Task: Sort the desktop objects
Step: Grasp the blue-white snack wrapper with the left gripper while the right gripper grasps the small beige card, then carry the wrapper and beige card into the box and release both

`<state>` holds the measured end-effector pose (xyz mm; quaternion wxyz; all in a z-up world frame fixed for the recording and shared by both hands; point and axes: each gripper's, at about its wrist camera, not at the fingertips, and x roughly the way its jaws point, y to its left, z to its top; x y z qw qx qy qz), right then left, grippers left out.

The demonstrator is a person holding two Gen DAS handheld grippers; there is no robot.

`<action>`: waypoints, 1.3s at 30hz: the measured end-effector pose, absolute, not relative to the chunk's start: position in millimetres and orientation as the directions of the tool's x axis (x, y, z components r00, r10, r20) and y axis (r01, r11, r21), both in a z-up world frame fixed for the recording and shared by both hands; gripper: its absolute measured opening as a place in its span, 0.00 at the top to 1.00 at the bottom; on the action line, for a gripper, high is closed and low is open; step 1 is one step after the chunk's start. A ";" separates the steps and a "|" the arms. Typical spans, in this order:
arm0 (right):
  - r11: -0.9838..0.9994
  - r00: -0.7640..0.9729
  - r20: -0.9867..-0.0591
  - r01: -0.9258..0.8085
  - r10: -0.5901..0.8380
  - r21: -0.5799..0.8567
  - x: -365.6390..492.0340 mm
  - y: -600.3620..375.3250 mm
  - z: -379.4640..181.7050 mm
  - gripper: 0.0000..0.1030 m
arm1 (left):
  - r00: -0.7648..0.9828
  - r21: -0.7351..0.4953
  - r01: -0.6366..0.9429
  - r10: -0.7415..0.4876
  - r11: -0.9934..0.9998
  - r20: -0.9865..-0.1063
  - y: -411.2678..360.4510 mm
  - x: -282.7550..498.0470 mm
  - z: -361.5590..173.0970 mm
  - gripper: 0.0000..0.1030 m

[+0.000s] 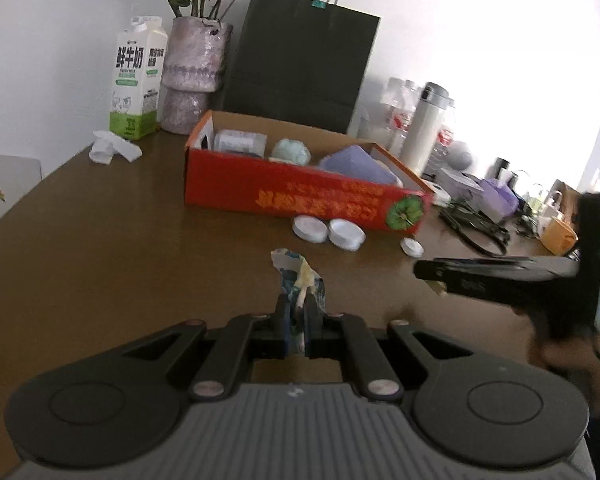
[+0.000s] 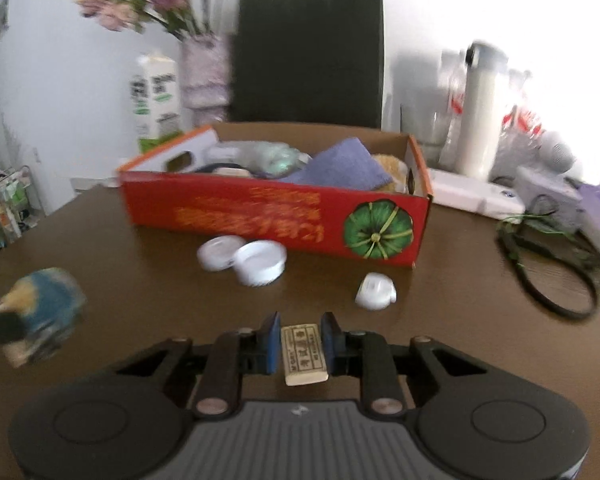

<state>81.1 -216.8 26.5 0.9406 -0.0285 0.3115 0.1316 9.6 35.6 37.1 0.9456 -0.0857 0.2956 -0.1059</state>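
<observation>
- Crumpled wrapper is pinched between the left gripper's closed pads, above the table.
- Eraser lies between the right gripper's spread fingers.
- Red box sits at twelve o'clock.

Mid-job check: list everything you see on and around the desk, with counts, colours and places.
Box: 1, red, desk centre, holding purple cloth and other items.
Caps: 3, white, on desk in front of box.
Eraser: 1, beige, between right gripper's fingers.
Wrapper: 1, blue-yellow, crumpled, in left gripper.
Milk carton: 1, white-green, back left.
Vase: 1, pinkish, with flowers, beside carton.
Paper bag: 1, black, behind box.
Flask: 1, white, back right.
Tissue: 1, white, crumpled, near carton.
Desk: 1, brown.
Left gripper: shut on wrapper.
Right gripper: around eraser; grip unclear.
</observation>
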 end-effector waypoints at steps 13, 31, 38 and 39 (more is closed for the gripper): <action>0.977 0.805 -0.554 -0.186 0.213 0.105 -112.4 -223.7 35.7 0.80 | 0.823 -0.133 0.159 -0.206 0.978 -0.529 9.3 -110.0 31.0 0.94; 0.968 0.825 -0.505 -0.222 0.253 0.122 -162.2 -218.2 50.9 0.80 | 0.853 -0.125 0.202 -0.237 0.971 -0.464 2.6 -155.1 50.2 0.94; 0.960 0.824 -0.493 -0.233 0.280 0.156 -122.8 -224.7 63.4 0.80 | 0.838 -0.168 0.233 -0.286 0.958 -0.465 13.4 -99.9 67.7 0.94; 0.957 0.825 -0.484 -0.241 0.290 0.164 -112.3 -227.3 68.8 0.80 | 0.833 -0.191 0.246 -0.308 0.950 -0.460 17.4 -82.0 75.9 0.94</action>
